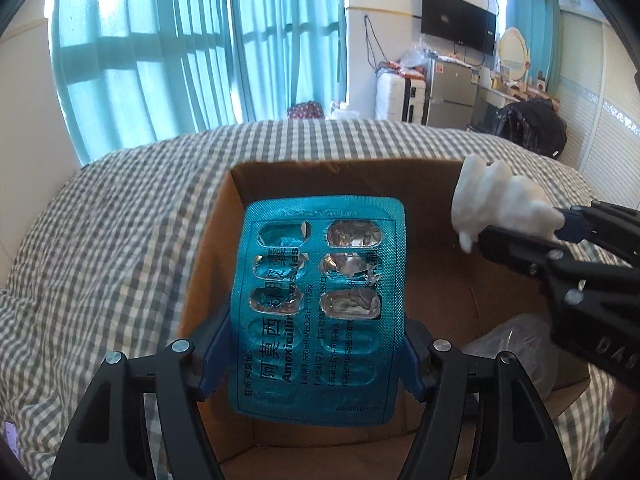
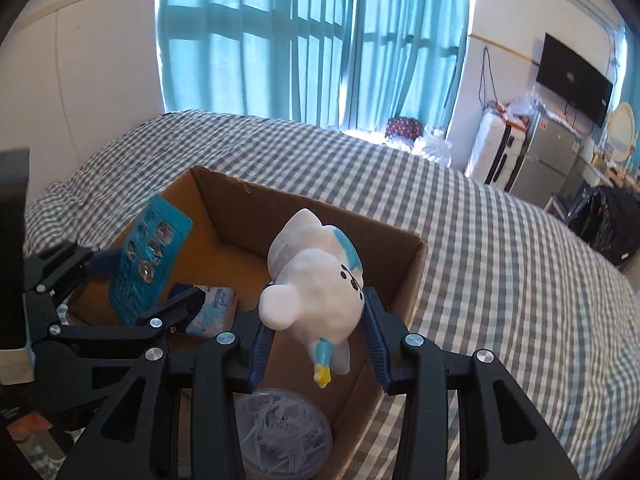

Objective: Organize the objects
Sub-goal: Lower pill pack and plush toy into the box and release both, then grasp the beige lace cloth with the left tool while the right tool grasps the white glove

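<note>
Holding both loads over the box (image 1: 208, 264) at mid-frame for dropping, we have the left gripper (image 1: 316, 354) clamping the blister pack (image 1: 320, 308) and the right gripper (image 2: 316, 338) squeezing the toy (image 2: 316, 280).

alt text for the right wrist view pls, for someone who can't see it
The right gripper holds a white plush toy over an open cardboard box on a checked bed. At left, the left gripper holds a blue blister pack above the box, which contains a tissue pack and clear round container.
</note>
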Demonstrator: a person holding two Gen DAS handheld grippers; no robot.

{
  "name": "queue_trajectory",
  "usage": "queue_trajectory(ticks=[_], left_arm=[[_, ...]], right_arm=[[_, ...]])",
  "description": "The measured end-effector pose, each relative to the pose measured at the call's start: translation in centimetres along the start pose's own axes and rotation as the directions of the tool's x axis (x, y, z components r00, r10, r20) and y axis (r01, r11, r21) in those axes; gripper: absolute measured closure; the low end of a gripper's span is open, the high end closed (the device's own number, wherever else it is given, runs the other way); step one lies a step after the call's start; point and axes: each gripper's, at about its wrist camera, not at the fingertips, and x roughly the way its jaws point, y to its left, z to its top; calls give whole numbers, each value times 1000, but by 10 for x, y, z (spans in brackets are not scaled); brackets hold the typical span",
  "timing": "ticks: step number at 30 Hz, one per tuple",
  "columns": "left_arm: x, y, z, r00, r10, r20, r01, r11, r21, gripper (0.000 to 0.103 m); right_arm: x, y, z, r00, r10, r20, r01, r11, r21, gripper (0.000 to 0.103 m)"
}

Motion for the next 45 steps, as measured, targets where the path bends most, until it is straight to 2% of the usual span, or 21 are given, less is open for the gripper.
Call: queue_trajectory(ticks=[3, 4, 6, 8, 13, 16, 19, 23, 30, 34, 37, 41, 45], left_arm=[[-2, -2, -1, 1000, 2, -6, -2, 1000, 7, 30], [-5, -1, -1, 1000, 3, -2, -3, 1000, 8, 26], [-16, 0, 0, 1000, -7, 21, 7, 1000, 3, 10], [-28, 2, 1, 999, -10, 42, 10, 1000, -4, 5], [-66, 9, 6, 997, -1, 77, 2, 1000, -16, 4], [-94, 18, 5, 995, -2, 103, 5, 999, -38, 4], [-123, 26, 3, 991, 16, 131, -11, 999, -43, 0], [-155, 28, -6, 987, 37, 155, -30, 998, -50, 0], [-192, 36, -34, 987, 33, 158, -22, 997, -70, 0], [-199, 42, -58, 989, 42, 141, -32, 997, -77, 0], [-196, 50, -80, 992, 69, 110, -59, 994, -92, 0], [-184, 62, -112, 990, 119, 81, -109, 986, -123, 0], [-164, 67, -140, 985, 166, 45, -159, 979, -128, 0]], right_arm=[[-4, -2, -4, 1000, 13, -4, -13, 1000, 19, 62], [-7, -3, -5, 1000, 18, -3, -18, 1000, 25, 62], [-17, -4, -6, 1000, 18, 13, -18, 999, 37, 59], [-31, -6, -7, 999, 8, 35, -10, 999, 48, 41], [-81, -9, -3, 996, -24, 88, 19, 998, 56, 38], [-118, -5, -5, 991, -34, 127, 28, 998, 51, 30], [-155, 1, -9, 987, -40, 153, 36, 999, 30, 27], [-195, 13, -21, 982, -66, 178, 64, 998, 13, 15], [-233, 33, -49, 984, -73, 164, 72, 997, 12, 14], [-242, 45, -70, 987, -57, 151, 55, 998, 19, 13], [-234, 58, -87, 991, -46, 124, 44, 999, 15, 12], [-207, 72, -114, 998, -20, 63, 18, 999, 29, 12], [-165, 91, -141, 999, 39, -34, -38, 998, 45, 12]])
